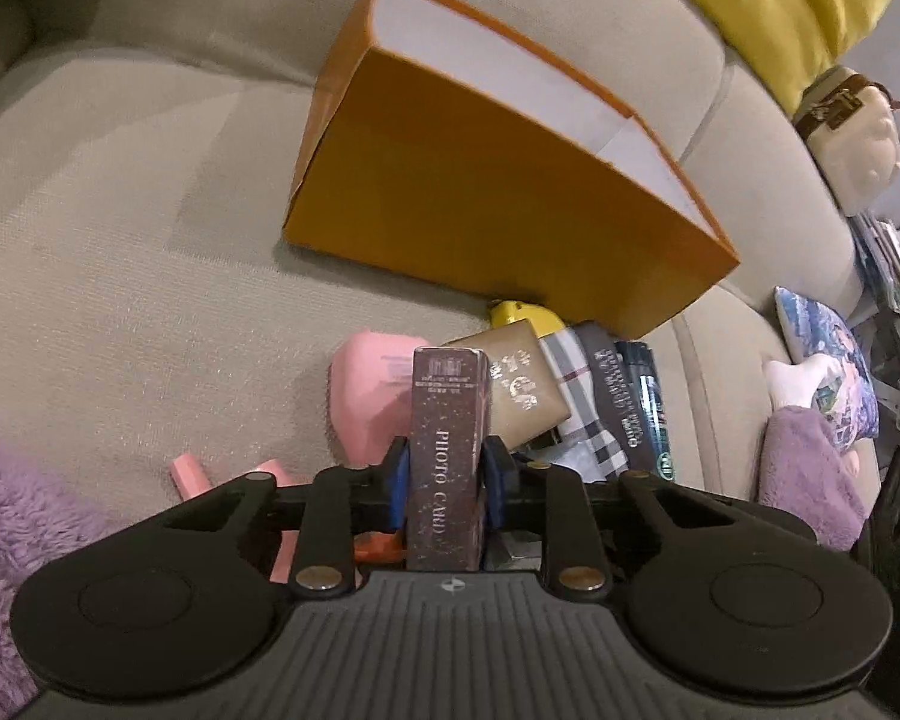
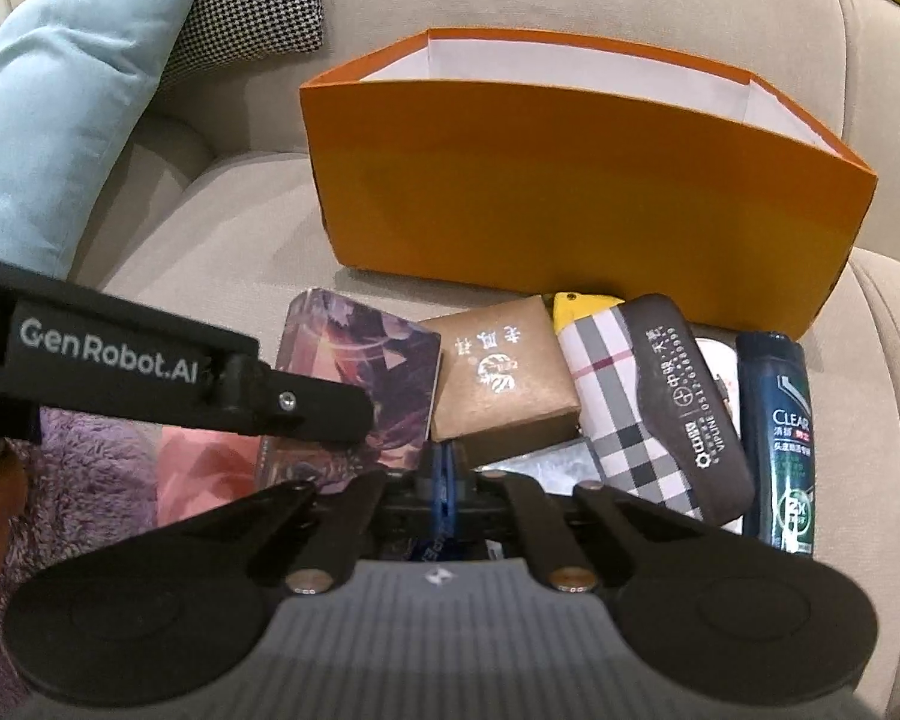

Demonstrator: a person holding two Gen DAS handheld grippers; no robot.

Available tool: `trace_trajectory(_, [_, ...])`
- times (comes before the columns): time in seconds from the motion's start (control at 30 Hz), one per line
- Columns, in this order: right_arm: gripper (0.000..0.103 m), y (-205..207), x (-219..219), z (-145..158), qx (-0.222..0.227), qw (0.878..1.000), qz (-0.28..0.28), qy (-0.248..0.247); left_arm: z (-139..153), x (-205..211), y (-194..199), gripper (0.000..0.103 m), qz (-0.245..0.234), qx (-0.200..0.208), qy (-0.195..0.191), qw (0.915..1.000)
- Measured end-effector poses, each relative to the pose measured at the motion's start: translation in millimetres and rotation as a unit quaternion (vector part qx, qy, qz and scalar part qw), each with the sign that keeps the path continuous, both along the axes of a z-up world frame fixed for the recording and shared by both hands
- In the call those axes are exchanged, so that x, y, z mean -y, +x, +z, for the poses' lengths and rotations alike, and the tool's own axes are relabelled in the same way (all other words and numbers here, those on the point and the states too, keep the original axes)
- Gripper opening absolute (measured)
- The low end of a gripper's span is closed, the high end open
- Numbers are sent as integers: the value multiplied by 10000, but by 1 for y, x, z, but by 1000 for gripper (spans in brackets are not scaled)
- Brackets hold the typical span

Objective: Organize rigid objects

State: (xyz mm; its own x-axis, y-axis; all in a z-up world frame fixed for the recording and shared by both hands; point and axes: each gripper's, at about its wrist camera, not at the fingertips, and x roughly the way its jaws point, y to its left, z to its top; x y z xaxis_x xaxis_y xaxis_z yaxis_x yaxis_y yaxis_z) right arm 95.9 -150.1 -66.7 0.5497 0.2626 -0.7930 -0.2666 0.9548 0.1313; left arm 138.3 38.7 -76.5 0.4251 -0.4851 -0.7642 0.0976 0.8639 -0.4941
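Photo-card box (image 1: 447,456): dark speckled, "PHOTO CARD" on its narrow face, stands on edge btwn the blue pads (image 1: 397,480) of the left gripper (image 1: 445,483). Fingers clamped on both long sides, box projecting fwd past the tips. In the right wrist view the same box (image 2: 360,384) shows its purple printed face, w/ the left gripper's black arm crossing in front of it.

Pose, L: gripper points fwd and down at the sofa seat (image 1: 120,240). Orange open box (image 1: 480,180), white inside, sits ahead of the tips, slightly rt. Pink item (image 1: 372,396) just ahead-left of the held box; brown kraft box (image 1: 525,384) just ahead-right.

Pose, R: right gripper (image 2: 445,480) angled down over the item cluster, pads (image 2: 444,468) pressed together, nothing seen btwn them. Can't tell if tips touch anything underneath.

Ahead of R tips: brown kraft box (image 2: 504,372). Ahead-rt: plaid case (image 2: 624,396), dark case w/ white print (image 2: 690,414), then CLEAR shampoo bottle (image 2: 777,438) furthest rt, lying flat. Yellow item (image 2: 576,306) partly hidden behind the plaid case, against the orange box (image 2: 570,192). Orange box is beyond the cluster, upright, open at top.
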Motion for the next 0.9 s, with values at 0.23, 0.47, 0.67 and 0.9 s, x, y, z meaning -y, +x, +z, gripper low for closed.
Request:
trace_trajectory(0.23, [7, -24, 10, 15, -9, 9997, 4, 260, 29, -22, -27, 24, 112, 320, 145, 9993])
trace_trajectory(0.47, [34, -39, 25, -3, -876, 9938, -325, 600, 29, -38, -46, 24, 314, 198, -40, 9993])
trace_trajectory(0.67, [36, -25, 31, -16, -1165, 9880, -585, 825, 41, -50, -51, 24, 491, 400, 110, 9979])
trace_trajectory(0.9, [36, -18, 22, -28, -1242, 9873, -533, 831, 46, -68, -51, 24, 816, 339, 336, 9955])
